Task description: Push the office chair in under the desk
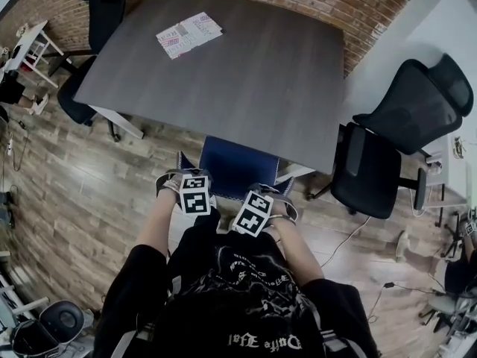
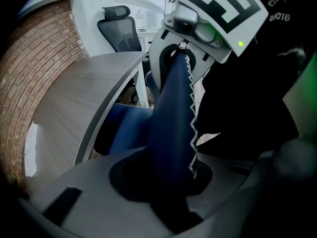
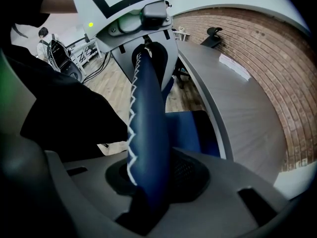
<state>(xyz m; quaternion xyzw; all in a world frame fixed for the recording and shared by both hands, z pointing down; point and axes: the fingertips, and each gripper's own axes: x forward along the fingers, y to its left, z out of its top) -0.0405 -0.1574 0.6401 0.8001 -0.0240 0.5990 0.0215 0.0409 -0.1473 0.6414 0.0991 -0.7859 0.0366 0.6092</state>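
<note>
left gripper (image 1: 185,185) and right gripper (image 1: 262,200) jaws clamp the blue white-stitched office chair back (image 2: 171,113); push both evenly so it rolls straight under the dark grey counter (image 1: 223,73).

The front of the blue chair (image 1: 237,166) runs out of sight under the near edge of the bench (image 1: 246,73), which also hides its base and wheels. Print on the paper (image 1: 188,33) near the far left corner is too small to read. The bench partly hides a black chair (image 1: 104,10) behind that corner.
</note>
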